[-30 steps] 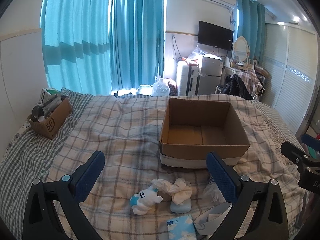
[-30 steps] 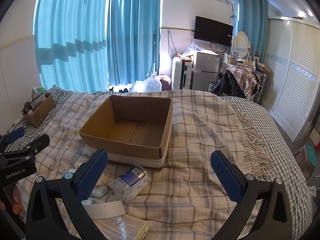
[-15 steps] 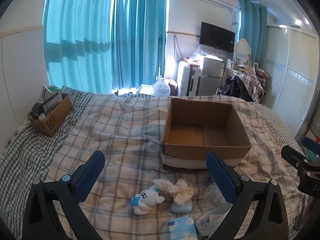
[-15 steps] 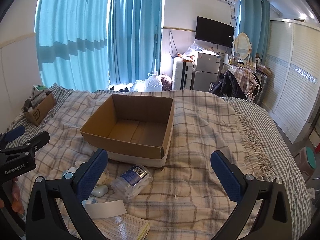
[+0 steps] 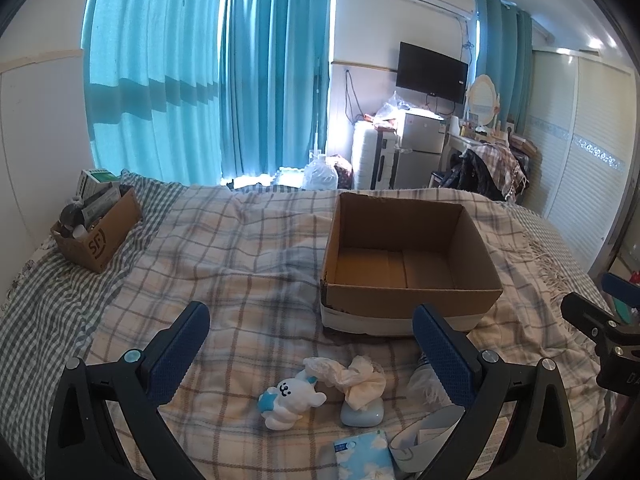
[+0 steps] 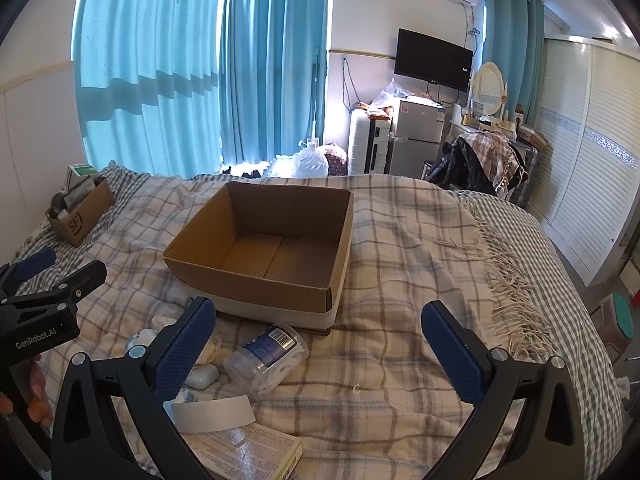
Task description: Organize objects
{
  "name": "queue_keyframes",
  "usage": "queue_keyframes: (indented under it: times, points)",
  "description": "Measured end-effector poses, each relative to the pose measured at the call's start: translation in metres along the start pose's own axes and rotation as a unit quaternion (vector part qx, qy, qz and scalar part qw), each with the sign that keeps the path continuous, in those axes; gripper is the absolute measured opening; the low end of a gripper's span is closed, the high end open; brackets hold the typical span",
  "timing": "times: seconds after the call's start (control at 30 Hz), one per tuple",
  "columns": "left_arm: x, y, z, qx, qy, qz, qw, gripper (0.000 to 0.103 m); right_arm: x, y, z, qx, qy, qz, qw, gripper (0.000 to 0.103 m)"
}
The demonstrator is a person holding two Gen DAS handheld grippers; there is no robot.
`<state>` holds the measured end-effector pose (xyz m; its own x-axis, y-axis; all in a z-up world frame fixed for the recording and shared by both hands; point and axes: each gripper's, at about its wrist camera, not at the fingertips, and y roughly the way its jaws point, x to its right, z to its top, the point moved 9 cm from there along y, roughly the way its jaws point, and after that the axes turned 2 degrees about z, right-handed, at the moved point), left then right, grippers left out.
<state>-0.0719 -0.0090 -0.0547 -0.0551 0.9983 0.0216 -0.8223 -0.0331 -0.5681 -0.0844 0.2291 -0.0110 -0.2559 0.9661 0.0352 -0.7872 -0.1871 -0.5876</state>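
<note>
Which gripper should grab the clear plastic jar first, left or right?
Right, probably. The clear jar lies just ahead of the right gripper, whose open jaws nearly frame it. In the left wrist view the left gripper centres on the bunny toy, its right finger hiding the jar.

The blanket (image 5: 248,264) is cream with a brown and grey plaid; a green-and-white gingham sheet (image 5: 48,312) shows at its left edge. The cardboard box (image 5: 408,300) is brown with a white band low down. The rabbit figure (image 5: 290,398) is white and blue, the curtains (image 5: 208,80) turquoise.
</note>
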Motion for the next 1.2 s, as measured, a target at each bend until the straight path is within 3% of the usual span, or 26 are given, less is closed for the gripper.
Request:
queue_keyframes:
  times: [0.03,0.47,0.67,0.9,1.2]
  points:
    - [-0.004,0.002,-0.001,-0.002,-0.015,0.021,0.9997,0.103,0.0,0.0,0.0,0.001,0.0,0.001,1.0,0.103]
    - [-0.014,0.009,-0.004,-0.008,-0.014,0.034,0.9993,0.103,-0.009,0.003,-0.004,-0.002,-0.019,0.005,1.0,0.103]
    - [-0.021,0.021,-0.019,-0.028,-0.01,0.05,0.9983,0.103,-0.015,0.009,-0.011,-0.017,-0.025,0.019,0.999,0.103]
    - [-0.03,0.051,-0.064,-0.085,0.005,0.066,0.9942,0.103,-0.019,0.036,-0.031,-0.065,-0.028,0.032,0.997,0.103]
    - [-0.048,0.09,-0.127,-0.175,-0.005,0.076,0.9815,0.103,-0.036,0.085,-0.076,-0.16,-0.049,0.05,0.985,0.103]
